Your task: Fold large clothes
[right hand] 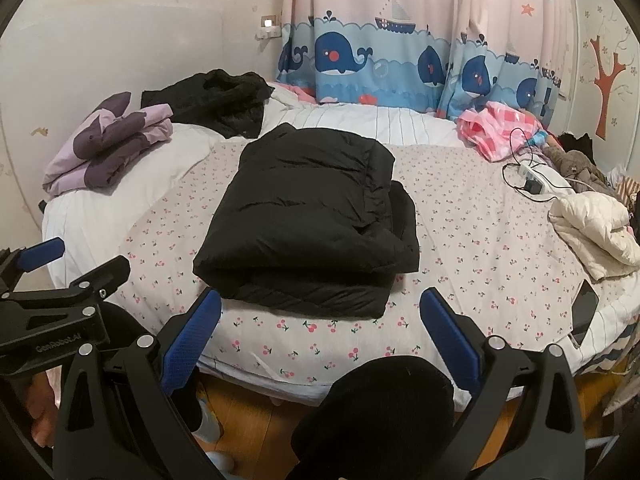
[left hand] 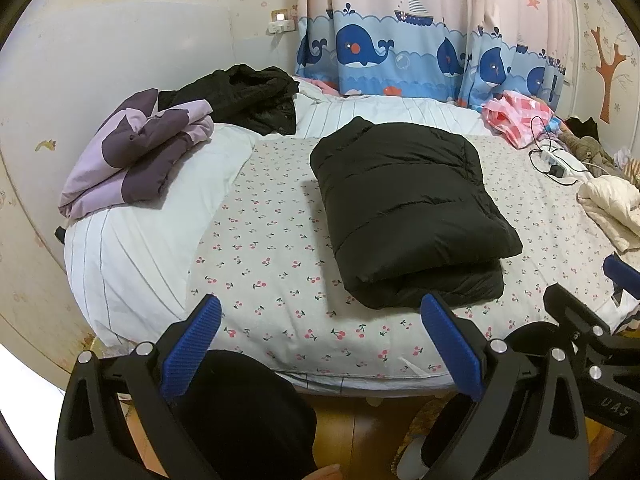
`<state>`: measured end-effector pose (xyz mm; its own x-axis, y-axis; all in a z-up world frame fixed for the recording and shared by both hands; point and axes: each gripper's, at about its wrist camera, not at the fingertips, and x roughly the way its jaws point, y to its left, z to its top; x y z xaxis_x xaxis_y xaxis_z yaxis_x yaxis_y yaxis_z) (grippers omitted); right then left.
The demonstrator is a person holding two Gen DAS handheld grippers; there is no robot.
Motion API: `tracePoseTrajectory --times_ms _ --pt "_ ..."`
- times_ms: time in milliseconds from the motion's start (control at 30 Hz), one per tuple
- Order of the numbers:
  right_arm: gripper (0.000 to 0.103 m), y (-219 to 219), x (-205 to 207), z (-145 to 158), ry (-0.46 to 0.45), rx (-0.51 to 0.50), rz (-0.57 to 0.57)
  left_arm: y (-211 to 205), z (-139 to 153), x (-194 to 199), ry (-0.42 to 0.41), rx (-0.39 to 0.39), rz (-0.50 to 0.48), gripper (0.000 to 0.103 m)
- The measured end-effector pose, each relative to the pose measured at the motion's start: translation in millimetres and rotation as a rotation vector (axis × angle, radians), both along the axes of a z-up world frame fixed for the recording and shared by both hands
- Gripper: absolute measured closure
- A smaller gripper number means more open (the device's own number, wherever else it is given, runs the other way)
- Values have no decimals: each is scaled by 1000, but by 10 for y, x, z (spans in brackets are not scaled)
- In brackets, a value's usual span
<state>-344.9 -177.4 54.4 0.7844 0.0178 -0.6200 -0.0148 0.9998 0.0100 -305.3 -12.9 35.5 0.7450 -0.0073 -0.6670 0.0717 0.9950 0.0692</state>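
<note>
A black puffer jacket (left hand: 408, 204) lies folded into a thick rectangle in the middle of the bed, on the cherry-print sheet (left hand: 272, 248). It also shows in the right wrist view (right hand: 308, 216). My left gripper (left hand: 320, 320) is open and empty, held back over the bed's near edge, short of the jacket. My right gripper (right hand: 320, 316) is open and empty, also just short of the jacket's near edge. The right gripper shows at the right edge of the left wrist view (left hand: 592, 300), and the left gripper at the left edge of the right wrist view (right hand: 60, 268).
A folded purple jacket (left hand: 136, 152) and a crumpled black garment (left hand: 248, 96) lie on the white pillow at the left. A pink checked cloth (right hand: 496, 128), a power strip with cables (right hand: 536, 176), a cream jacket (right hand: 596, 228) and a phone (right hand: 586, 308) lie at the right. Whale curtains (left hand: 400, 48) hang behind.
</note>
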Motion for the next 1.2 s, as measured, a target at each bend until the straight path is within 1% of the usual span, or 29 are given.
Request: tracePoseTrajectory --times_ms 200,333,567,733,1133,1200 --pt "7 4 -26 64 -28 5 5 -5 -2 1 1 2 1 7" --pt "7 18 12 115 -46 4 16 -21 -6 80 15 10 5 7" --pt "7 -62 262 179 -82 30 17 -72 -21 330 38 23 23 7" --pt "7 -109 482 166 -78 30 11 -94 -53 509 56 24 30 7" --pt "7 -162 780 155 -78 50 22 -123 -65 807 69 21 20 7" --pt "7 -165 825 158 -79 50 25 -123 -66 807 70 19 21 7"
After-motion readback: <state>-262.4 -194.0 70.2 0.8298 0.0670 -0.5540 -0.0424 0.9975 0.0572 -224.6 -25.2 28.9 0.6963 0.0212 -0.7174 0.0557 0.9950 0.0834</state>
